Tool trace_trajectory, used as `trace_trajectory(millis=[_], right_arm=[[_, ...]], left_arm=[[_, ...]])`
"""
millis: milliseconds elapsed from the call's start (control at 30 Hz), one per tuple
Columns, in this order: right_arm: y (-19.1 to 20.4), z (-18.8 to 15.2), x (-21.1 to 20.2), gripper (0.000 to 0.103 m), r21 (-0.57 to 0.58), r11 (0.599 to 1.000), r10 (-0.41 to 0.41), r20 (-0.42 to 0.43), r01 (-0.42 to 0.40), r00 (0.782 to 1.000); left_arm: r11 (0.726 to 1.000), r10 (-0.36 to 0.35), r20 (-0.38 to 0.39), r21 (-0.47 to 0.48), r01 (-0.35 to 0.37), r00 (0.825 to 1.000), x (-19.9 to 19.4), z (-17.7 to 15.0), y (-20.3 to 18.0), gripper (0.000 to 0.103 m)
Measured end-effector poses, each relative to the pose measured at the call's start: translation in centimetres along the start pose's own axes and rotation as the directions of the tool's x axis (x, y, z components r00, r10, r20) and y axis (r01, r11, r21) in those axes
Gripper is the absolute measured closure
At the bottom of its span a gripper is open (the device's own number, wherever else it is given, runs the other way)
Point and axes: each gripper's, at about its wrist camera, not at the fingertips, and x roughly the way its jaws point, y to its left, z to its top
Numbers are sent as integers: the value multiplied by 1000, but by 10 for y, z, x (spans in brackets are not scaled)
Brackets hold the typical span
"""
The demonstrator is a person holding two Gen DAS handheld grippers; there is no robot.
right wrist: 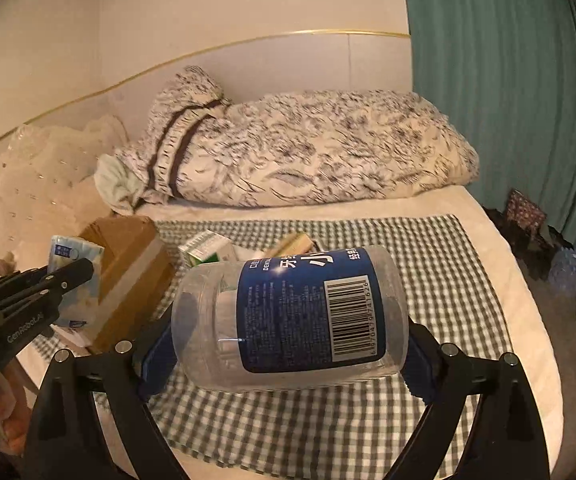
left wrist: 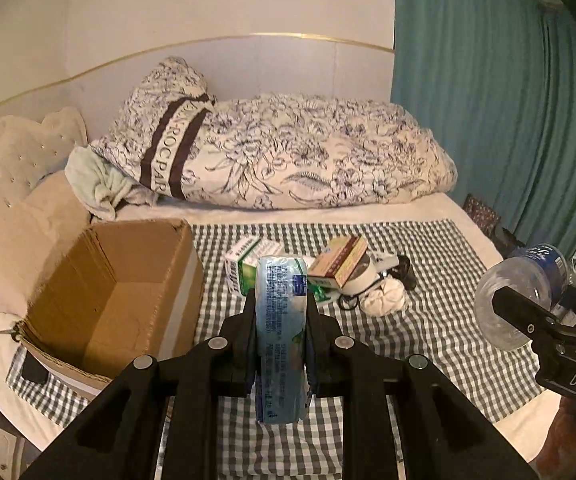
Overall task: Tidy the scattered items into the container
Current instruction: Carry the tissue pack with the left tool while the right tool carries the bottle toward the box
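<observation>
Cardboard box [left wrist: 116, 296], the one container, stands open and looks empty on the left of a green-and-white checked cloth [left wrist: 427, 344] spread over the bed. In the left wrist view, the left claw [left wrist: 282, 312] is pinching one pale blue tissue pack [left wrist: 282, 336] on edge, its blue print too small to read. Beyond it, near the middle of the cloth, the remaining items sit in a cluster: one green-and-white carton [left wrist: 244, 264], one tan and red carton [left wrist: 339, 262] leaning on one white roll of tape [left wrist: 361, 280], one crumpled white wad [left wrist: 383, 298], and some dark items I cannot make out. A floral duvet [left wrist: 288, 152] behind carries a brown band with letters reading "ROCPAR". At the right edge, the right claw [left wrist: 499, 312], marked "DAS", holds one clear jar [left wrist: 523, 292].

In the right wrist view, the right claw [right wrist: 288, 352] has its jaws spread wide and gripping the clear jar [right wrist: 288, 316] at its two ends, crosswise above the cloth [right wrist: 447, 280]. One blue label [right wrist: 311, 308] wraps the jar, with white Chinese characters, the letters "DENTA" and one barcode. To the left, the left claw [right wrist: 78, 276], marked "GenRobot.AI", holds the tissue pack [right wrist: 74, 256] close in front of the box [right wrist: 136, 264].
</observation>
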Motion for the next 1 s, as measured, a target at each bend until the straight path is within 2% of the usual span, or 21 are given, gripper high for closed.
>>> trace_trajectory(millis=[233, 433, 1000], right_arm=[[27, 12, -6, 12, -29, 999, 32, 40, -31, 999], [51, 23, -3, 12, -46, 997, 69, 64, -66, 996], [119, 43, 35, 12, -133, 980, 155, 57, -146, 986]], left_arm=[[1000, 17, 32, -18, -16, 999, -15, 10, 21, 84], [998, 46, 29, -33, -45, 998, -13, 13, 48, 84], [986, 140, 17, -96, -138, 990, 0, 20, 127, 84]])
